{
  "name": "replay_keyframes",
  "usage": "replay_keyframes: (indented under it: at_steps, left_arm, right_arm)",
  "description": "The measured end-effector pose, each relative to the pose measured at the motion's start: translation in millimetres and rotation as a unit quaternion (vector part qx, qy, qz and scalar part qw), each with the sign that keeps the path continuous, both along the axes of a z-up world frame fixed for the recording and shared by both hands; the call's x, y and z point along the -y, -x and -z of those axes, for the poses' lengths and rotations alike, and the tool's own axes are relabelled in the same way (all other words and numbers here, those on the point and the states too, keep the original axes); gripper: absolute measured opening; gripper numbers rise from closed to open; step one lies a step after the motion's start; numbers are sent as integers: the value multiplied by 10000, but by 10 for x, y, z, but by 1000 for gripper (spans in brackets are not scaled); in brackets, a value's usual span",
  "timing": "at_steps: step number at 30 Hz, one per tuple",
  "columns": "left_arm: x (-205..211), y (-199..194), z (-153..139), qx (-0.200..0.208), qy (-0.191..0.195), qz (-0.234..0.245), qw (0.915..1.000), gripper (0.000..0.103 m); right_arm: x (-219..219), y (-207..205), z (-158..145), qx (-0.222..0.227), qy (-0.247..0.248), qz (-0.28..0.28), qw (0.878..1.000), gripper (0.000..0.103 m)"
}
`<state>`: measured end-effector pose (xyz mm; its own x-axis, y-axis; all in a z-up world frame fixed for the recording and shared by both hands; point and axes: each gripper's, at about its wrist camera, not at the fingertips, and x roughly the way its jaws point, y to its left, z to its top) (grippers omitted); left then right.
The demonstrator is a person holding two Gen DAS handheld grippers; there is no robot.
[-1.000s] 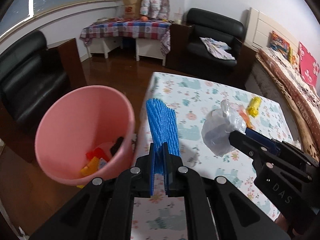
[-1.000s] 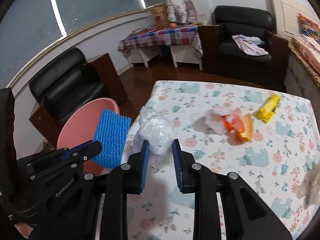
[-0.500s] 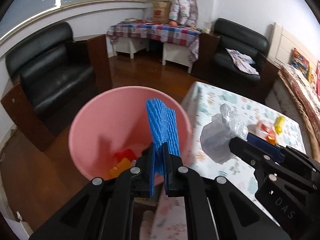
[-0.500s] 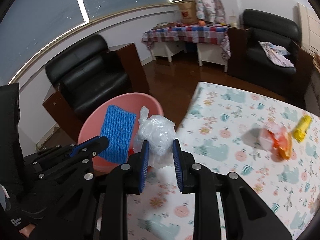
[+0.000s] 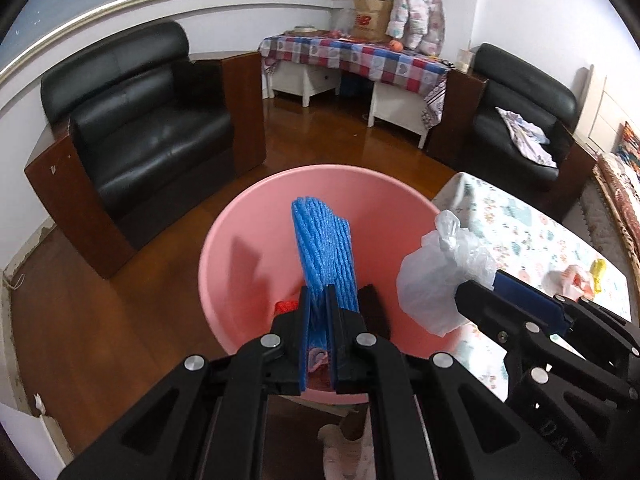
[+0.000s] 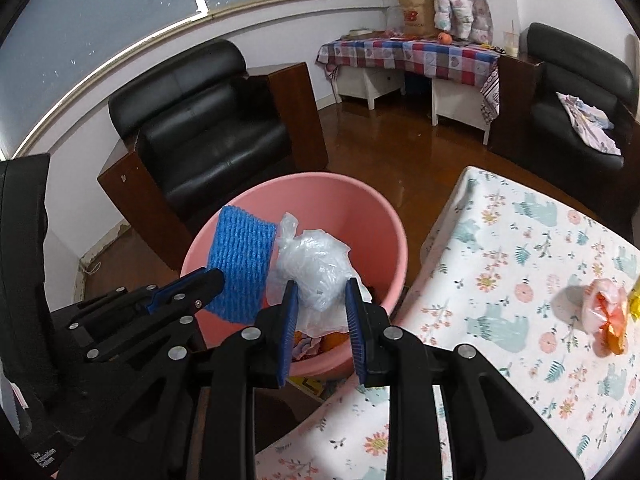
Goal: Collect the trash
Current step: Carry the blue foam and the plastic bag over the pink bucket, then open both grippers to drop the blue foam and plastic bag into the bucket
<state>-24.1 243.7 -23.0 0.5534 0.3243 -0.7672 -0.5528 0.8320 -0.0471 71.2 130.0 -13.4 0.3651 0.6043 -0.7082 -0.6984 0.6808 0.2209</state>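
Both bits of trash hang over the pink bucket [image 5: 240, 280] now. The left gripper [image 5: 319, 312] is clenched on the blue foam net [image 5: 324, 248]: light, squashy, pinched at its bottom edge. The right gripper [image 6: 320, 304] squeezes a crumpled plastic bag [image 6: 316, 268], probably near weightless and slippery, so grab the bunched middle.

Blue foam net [image 5: 324, 248] and crumpled clear plastic bag [image 6: 316, 276] above pink bin [image 5: 248, 280], both clamped.
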Motion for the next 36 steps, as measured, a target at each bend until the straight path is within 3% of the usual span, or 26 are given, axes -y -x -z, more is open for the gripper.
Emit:
replay_keyframes:
  at_steps: [30,36]
  left_arm:
    - [-442,-111,465,-484,231,-343,9980,7]
    - [-429,-129,472,-464,274,-324,9980,13]
  right_arm:
    - [-456,-110,361,-339,407,-83,9986,24]
    - [-468,-131,383,-457,403,-38,9981,29]
